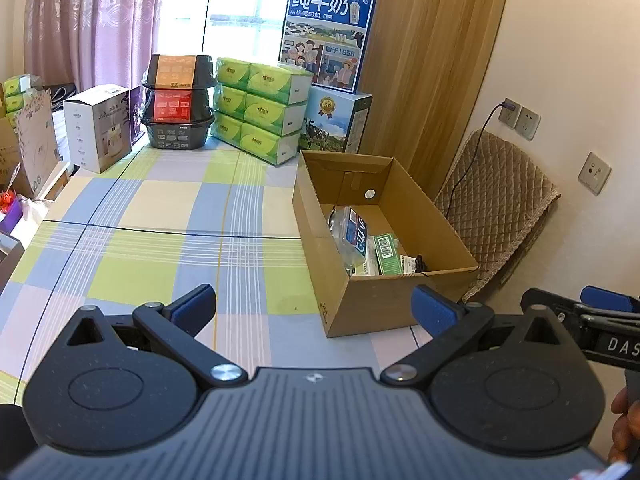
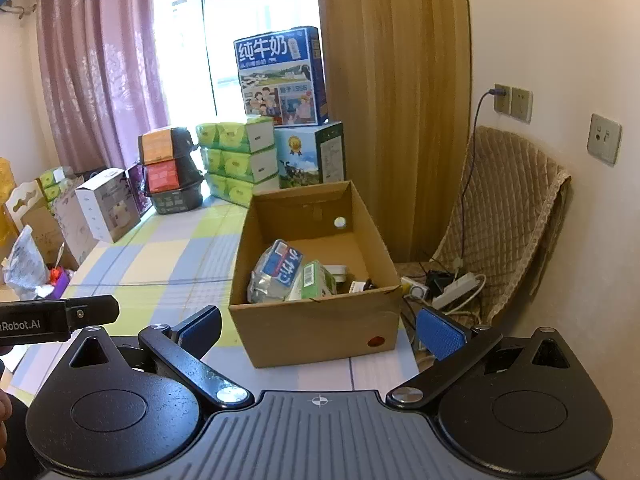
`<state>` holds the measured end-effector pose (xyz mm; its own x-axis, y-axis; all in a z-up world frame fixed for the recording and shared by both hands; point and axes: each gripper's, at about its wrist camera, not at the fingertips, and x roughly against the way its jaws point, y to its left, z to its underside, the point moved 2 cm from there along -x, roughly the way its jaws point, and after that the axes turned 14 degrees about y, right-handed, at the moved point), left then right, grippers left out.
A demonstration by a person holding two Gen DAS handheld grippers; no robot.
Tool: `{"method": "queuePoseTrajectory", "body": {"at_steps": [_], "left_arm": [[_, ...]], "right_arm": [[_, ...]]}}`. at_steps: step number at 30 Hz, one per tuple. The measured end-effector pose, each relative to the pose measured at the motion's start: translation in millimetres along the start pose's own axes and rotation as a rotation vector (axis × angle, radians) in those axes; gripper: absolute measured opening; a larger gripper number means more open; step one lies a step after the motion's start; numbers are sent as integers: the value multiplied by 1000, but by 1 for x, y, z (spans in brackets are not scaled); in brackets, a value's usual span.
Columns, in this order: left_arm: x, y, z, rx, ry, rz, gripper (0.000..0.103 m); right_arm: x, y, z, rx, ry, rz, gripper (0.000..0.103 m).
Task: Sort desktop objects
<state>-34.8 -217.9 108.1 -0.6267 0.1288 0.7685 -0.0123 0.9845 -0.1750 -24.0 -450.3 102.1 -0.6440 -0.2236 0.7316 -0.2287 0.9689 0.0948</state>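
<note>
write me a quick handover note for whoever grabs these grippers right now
Left gripper: open, empty, held above the near table edge.
Right gripper: open, empty, facing the cardboard box.
Already in the box: a clear plastic pack with a blue label, a green packet, and some small dark and white items too small to tell apart.
The checked tablecloth in front shows no loose items.
Left: probably nothing; check outside the views before stopping.

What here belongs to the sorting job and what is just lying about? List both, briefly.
Job:
cardboard box
blue-labelled packet in it
green packet in it
left tool, open
right tool, open

Lying about:
tissue packs
milk cartons
white appliance box
stacked black bowls
power strip
</note>
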Motion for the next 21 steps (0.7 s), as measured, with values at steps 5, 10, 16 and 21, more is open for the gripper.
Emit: {"method": "queuePoseTrajectory", "body": {"at_steps": [5, 10, 16, 21], "left_arm": [[1, 6, 1, 2, -3, 1, 102], [-2, 11, 2, -5, -3, -6, 102], [-7, 13, 1, -23, 10, -9, 102], [-8, 14, -1, -44, 12, -43, 102]], "right_arm": [[2, 9, 1, 6, 9, 11, 101], [2, 15, 3, 3, 20, 26, 101], [2, 19, 5, -12, 26, 43, 101], [0, 22, 4, -20, 25, 40, 101]]}}
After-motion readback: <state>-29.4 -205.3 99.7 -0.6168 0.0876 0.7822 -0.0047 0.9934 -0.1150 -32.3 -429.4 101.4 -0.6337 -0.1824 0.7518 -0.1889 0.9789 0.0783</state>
